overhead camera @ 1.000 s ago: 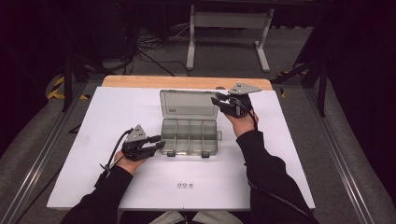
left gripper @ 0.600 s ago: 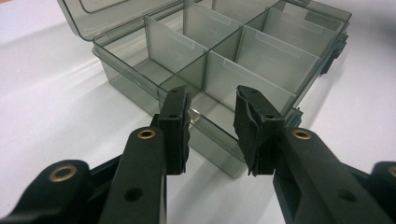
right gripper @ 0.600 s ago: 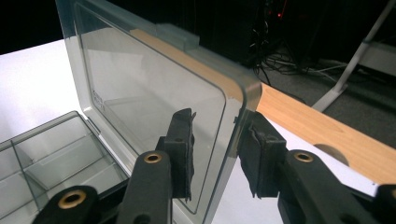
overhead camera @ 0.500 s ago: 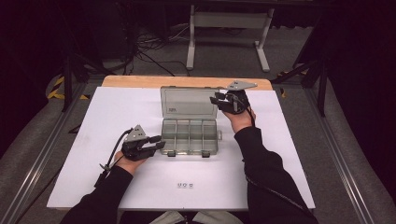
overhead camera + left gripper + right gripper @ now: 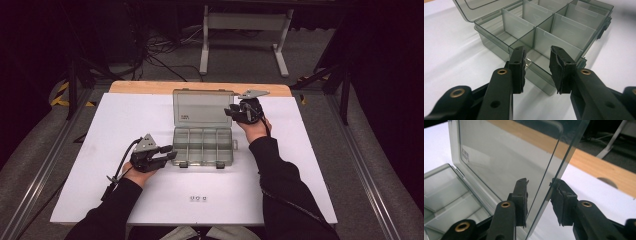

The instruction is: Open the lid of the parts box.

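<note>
My right tool [image 5: 231, 111] straddles the lid [image 5: 506, 157] edge, jaws apart (not pinching); my left tool [image 5: 537, 68], also open, should steady the box [image 5: 202, 146] corner while closing.

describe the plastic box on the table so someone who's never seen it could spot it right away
On the white table, look at the middle, toward the far wooden edge. There sits the smoky clear organizer box, split into small compartments, its lid standing open. Nothing else there is see-through.
</note>
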Demonstrator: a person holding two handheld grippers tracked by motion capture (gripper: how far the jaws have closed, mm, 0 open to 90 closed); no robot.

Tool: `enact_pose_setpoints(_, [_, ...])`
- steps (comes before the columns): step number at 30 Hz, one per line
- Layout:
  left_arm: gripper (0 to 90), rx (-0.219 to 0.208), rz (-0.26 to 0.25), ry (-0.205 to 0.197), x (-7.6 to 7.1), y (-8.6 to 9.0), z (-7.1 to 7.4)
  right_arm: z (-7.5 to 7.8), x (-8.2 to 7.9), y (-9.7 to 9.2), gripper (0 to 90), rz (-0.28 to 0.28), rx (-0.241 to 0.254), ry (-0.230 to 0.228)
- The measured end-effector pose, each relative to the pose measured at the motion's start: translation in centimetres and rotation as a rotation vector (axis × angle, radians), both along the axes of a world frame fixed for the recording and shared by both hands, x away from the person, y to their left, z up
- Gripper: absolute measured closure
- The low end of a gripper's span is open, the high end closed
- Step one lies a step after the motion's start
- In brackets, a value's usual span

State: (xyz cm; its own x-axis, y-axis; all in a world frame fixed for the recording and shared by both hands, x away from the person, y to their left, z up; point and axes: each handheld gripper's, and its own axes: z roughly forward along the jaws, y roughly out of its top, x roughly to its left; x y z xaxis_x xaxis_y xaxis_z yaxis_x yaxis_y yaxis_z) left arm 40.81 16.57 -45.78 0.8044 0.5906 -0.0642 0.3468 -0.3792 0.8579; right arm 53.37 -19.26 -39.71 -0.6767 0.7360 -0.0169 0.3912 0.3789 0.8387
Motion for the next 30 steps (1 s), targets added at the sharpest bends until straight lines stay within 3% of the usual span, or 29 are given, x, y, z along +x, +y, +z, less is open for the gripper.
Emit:
enact_pose_setpoints(21, [64.3,0.006,-0.001,-0.011,0.1,0.0,0.0,-2.0,1.2,0.1,55.7,-0.012,-0.013,0.083])
enact_pose_setpoints(30, [62.4,0.002,0.009,0.012,0.1,-0.1,0.0,-2.8,1.4,-0.1,52.8,-0.025,0.004,0.119])
